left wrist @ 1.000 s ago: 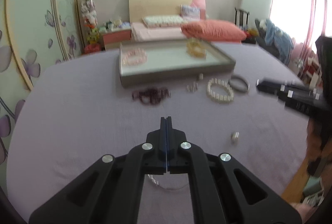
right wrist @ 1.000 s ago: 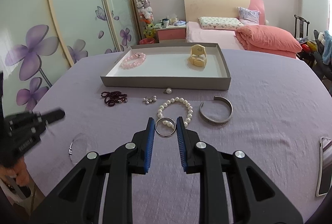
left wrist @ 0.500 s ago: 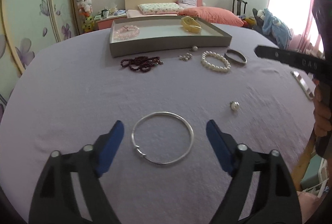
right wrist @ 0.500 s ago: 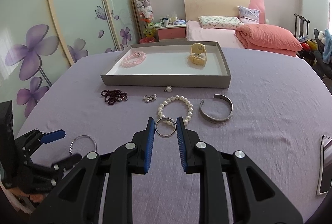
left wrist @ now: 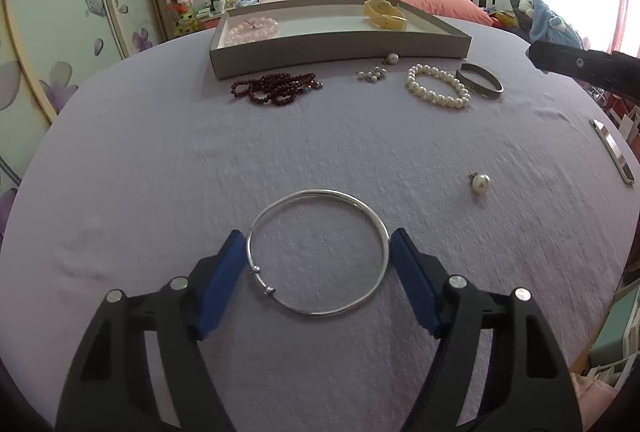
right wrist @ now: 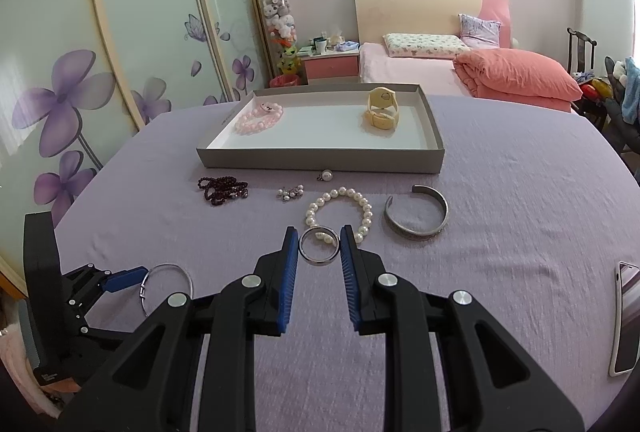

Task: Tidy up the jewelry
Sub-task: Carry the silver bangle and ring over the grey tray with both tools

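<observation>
Lilac-clothed table (left wrist: 160, 160) with tray (left wrist: 340, 52), bracelets, bangle (left wrist: 318, 252), pearl earring (left wrist: 480, 183).

Jewelry count: two pieces in one grey cardboard tray (right wrist: 320, 160), eight outside it.

Bead bracelets: one pink (right wrist: 259, 118), one dark red (right wrist: 222, 189), one white pearl (right wrist: 340, 210); metal bands three; pearl earrings two; one yellow watch (right wrist: 382, 110); one cluster.

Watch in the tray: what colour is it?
The watch is pale yellow, strap and case alike; the right wrist view shows it best.

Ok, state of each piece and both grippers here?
left gripper: open, closing around thin bangle
thin bangle: flat on cloth
right gripper: shut on silver ring
silver ring: held
pink bracelet: in tray
yellow watch: in tray
tray: uncovered
</observation>
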Motion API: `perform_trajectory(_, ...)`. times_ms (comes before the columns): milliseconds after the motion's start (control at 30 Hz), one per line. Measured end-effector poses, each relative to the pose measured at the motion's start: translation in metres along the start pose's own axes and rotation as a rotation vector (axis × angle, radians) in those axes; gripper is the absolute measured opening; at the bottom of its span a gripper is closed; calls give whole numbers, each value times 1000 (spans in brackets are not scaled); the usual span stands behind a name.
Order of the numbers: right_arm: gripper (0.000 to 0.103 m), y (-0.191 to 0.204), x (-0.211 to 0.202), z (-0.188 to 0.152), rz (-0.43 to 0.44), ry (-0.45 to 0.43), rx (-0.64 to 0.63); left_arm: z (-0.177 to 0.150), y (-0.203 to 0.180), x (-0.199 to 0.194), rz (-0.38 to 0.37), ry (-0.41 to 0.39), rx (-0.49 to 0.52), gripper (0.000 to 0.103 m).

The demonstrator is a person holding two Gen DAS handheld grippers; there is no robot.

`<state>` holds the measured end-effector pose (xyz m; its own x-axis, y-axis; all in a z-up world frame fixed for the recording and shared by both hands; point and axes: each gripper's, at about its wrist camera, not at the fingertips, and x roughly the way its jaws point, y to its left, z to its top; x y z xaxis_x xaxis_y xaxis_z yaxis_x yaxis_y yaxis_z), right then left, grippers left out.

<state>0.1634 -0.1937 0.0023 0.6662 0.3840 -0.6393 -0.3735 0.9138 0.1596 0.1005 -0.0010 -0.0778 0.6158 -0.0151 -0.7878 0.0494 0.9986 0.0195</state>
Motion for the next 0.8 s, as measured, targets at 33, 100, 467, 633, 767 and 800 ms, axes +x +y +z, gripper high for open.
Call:
perform_trajectory(33, 23, 0, 0, 0, 0, 0, 0, 0, 0, 0, -1, 0, -2, 72)
perform_trajectory(100, 23, 0, -1, 0, 2, -2, 1, 2, 2, -1, 0, 2, -14, 72)
perform_trajectory(467, 23, 0, 2, 10, 16, -19, 4, 49, 27, -41, 31, -154, -78, 72)
perform_trajectory(633, 23, -1, 11, 21, 23, -24, 5, 82, 35, -53, 38, -223, -99, 72)
perform_trajectory(767, 23, 2, 16, 33, 21, -37, -2, 107, 40, -62, 45, -274, -111, 72)
perform_trajectory(800, 23, 2, 17, 36, 20, -42, -5, 111, 41, -63, 47, -282, -112, 72)
